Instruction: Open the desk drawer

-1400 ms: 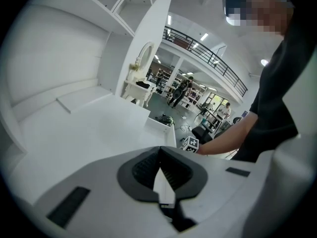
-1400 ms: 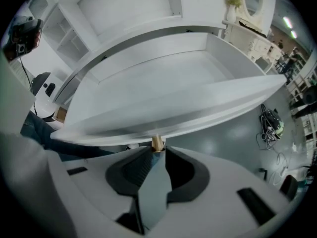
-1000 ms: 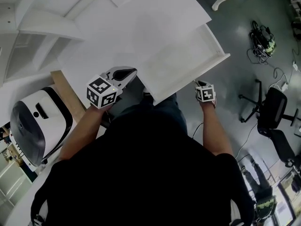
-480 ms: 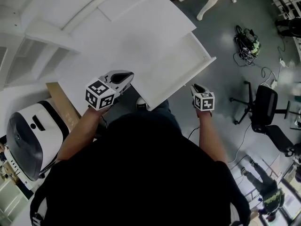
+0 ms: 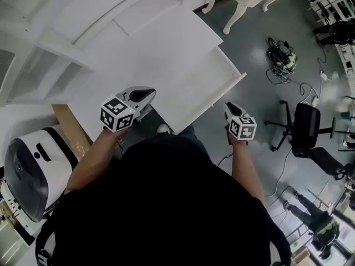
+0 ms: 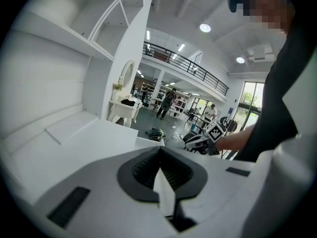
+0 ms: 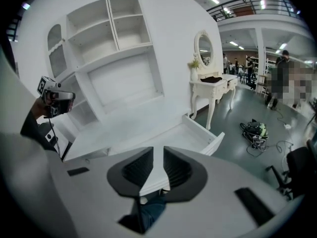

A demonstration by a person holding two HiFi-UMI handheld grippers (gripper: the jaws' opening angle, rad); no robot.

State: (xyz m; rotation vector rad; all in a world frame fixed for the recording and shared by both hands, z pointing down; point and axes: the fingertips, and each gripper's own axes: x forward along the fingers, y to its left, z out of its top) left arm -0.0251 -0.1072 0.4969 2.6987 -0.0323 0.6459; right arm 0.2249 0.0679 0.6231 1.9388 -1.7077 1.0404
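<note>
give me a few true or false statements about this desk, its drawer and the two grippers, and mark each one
1. The drawer of the desk is pulled out. True.
2. The right gripper is clamped on the drawer front. False: its jaws have just been closing but stand apart, clear of the drawer, with nothing between them.
3. An office chair stands on the right gripper's side. True.
4. The left gripper has its jaws wide apart. False: they are together, with nothing held.
</note>
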